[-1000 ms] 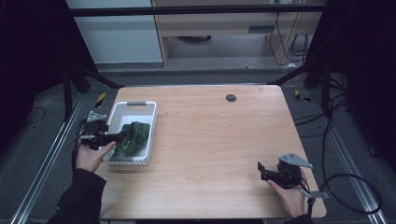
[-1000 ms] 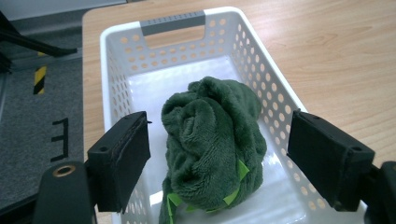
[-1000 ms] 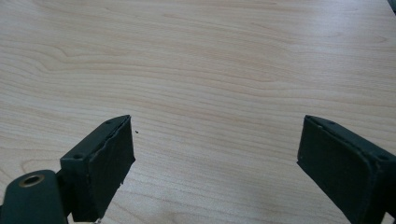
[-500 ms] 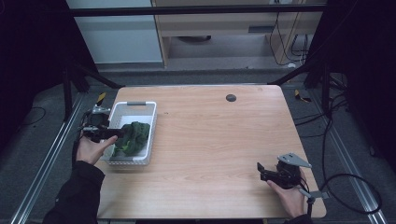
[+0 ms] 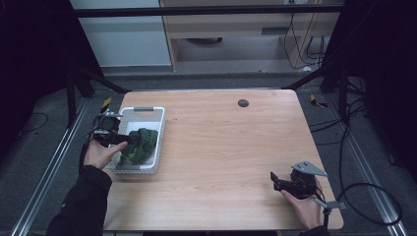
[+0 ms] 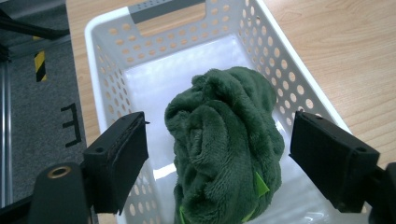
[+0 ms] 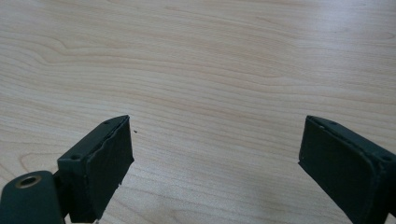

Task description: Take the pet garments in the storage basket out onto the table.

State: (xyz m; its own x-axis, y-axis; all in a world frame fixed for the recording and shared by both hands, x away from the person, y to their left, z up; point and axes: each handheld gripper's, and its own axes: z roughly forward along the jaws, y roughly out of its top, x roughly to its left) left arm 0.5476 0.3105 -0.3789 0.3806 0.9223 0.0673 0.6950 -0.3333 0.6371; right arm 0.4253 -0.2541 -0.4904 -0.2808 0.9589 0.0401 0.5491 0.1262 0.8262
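Note:
A crumpled dark green plush cloth (image 5: 141,142) lies inside a white perforated basket (image 5: 147,114) at the table's left edge. My left gripper (image 5: 124,139) reaches over the basket's left wall, open, its tips at the cloth. In the left gripper view the cloth (image 6: 233,107) sits low between the two wide-apart jaws of the left gripper (image 6: 219,140), with the basket's rim (image 6: 102,28) around it; neither jaw touches it. My right gripper (image 5: 274,181) rests low over the table's front right corner, open. In the right gripper view the right gripper (image 7: 215,140) has bare wood between its jaws.
A dark round grommet (image 5: 243,103) is set in the wooden table (image 5: 231,142) near its far edge. Yellow-black tape (image 5: 106,103) marks the floor left of the basket. Cables (image 5: 354,187) trail on the floor at the right, beside metal rails.
My left hand and gripper have shifted slightly toward the table's far side, over the basket's left wall. The cloth and the right gripper have stayed put.

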